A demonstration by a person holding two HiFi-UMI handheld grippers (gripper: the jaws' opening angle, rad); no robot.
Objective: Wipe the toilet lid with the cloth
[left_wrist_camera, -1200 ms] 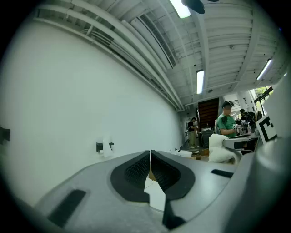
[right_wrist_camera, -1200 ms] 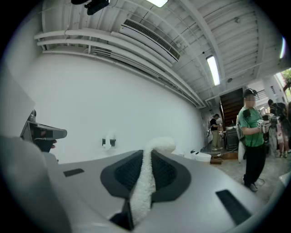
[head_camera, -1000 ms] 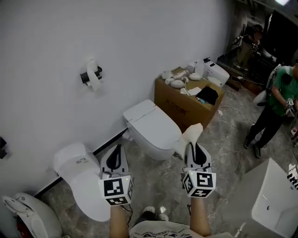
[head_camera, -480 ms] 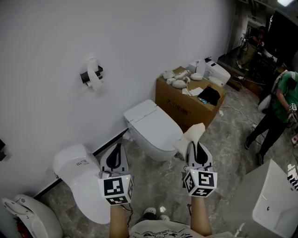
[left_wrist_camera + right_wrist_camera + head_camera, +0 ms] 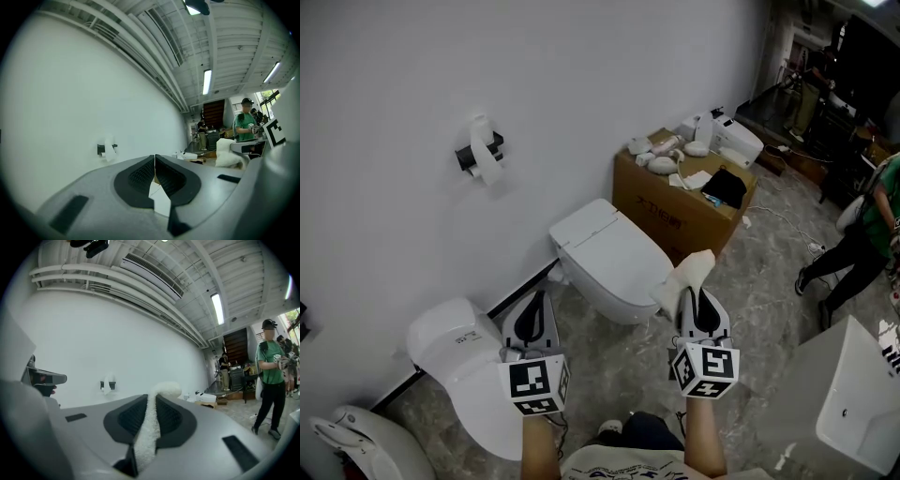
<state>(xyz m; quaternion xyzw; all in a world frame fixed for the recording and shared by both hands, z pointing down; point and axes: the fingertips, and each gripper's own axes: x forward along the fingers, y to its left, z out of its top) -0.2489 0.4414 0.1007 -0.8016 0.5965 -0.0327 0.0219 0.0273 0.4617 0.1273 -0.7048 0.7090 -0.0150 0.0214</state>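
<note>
A white toilet with its lid (image 5: 605, 246) shut stands against the wall in the head view. My right gripper (image 5: 695, 292) is shut on a white cloth (image 5: 684, 278), which pokes out past the jaw tips just right of the toilet's front. In the right gripper view the cloth (image 5: 151, 425) runs up between the dark pads. My left gripper (image 5: 534, 305) is held level to the left of the toilet; its jaws are shut with nothing between them (image 5: 154, 161).
A second white toilet (image 5: 464, 361) sits at the lower left and a toilet-paper holder (image 5: 480, 150) is on the wall. A cardboard box (image 5: 675, 202) with white items stands right of the toilet. A white basin (image 5: 853, 403) is at the right edge. A person in green (image 5: 872, 225) stands at the far right.
Both grippers have edged slightly forward toward the toilet, the cloth still in the right one. The person in green has moved toward the right edge.
</note>
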